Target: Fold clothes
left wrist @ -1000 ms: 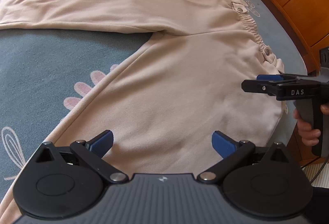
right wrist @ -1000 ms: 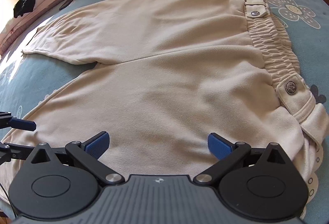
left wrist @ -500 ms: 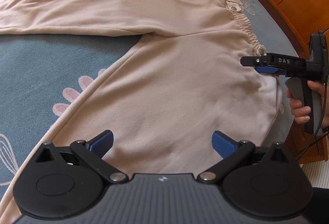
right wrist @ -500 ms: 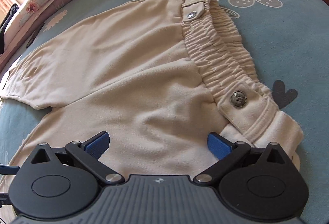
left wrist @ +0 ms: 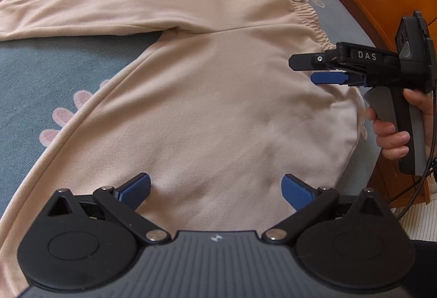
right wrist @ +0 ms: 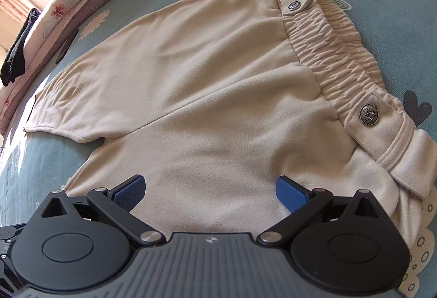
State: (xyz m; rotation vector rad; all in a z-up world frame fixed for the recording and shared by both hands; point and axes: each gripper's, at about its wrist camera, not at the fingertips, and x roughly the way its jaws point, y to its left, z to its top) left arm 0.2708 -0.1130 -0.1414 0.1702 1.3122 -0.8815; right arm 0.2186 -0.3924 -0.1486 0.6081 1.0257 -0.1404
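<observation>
Trousers (left wrist: 213, 106) of cream brushed fabric lie flat on the blue flower-print bed (left wrist: 54, 85), under both wide-spread, empty grippers: left gripper (left wrist: 215, 188) over the seat, right gripper (right wrist: 210, 191) near the waist. The right gripper's black body reads "DAS". The elastic waistband (right wrist: 336, 52) is gathered, with embossed metal buttons (right wrist: 369, 114).
</observation>
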